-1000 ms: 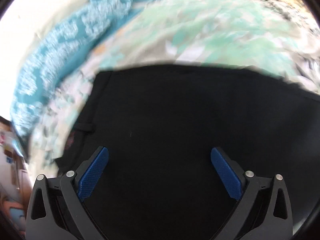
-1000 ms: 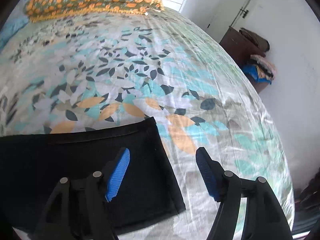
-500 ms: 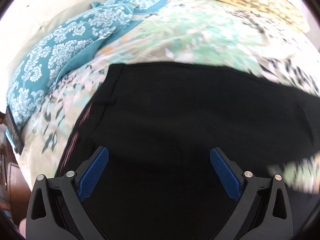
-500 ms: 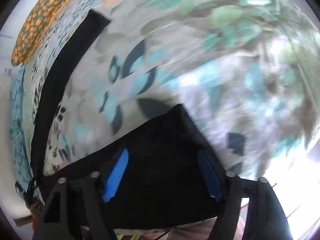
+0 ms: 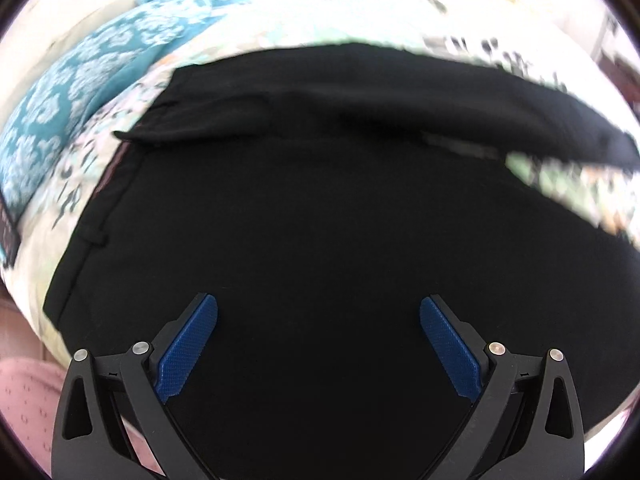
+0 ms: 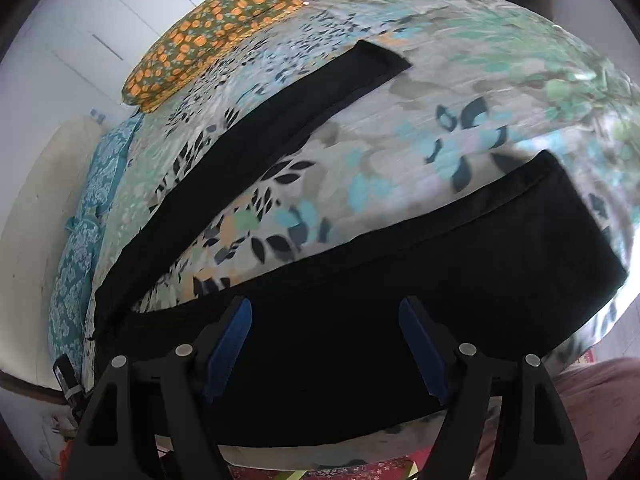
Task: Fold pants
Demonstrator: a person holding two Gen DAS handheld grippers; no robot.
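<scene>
Bed [image 6: 400, 152] with leaf-print sheet; black matte pants [image 6: 400, 280] flat on it, legs splayed in a V, long axes running away toward the orange-print pillow [image 6: 216, 28]. Left gripper [image 5: 319, 336] and right gripper [image 6: 325, 336] both wide, hovering over fabric, holding nothing.

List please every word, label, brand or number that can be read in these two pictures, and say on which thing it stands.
There is no readable text in either view.
The black pants show no label or brand.
The bedsheet, the teal pillow and the orange pillow carry only patterns.
The left gripper and right gripper bear no markings.
</scene>
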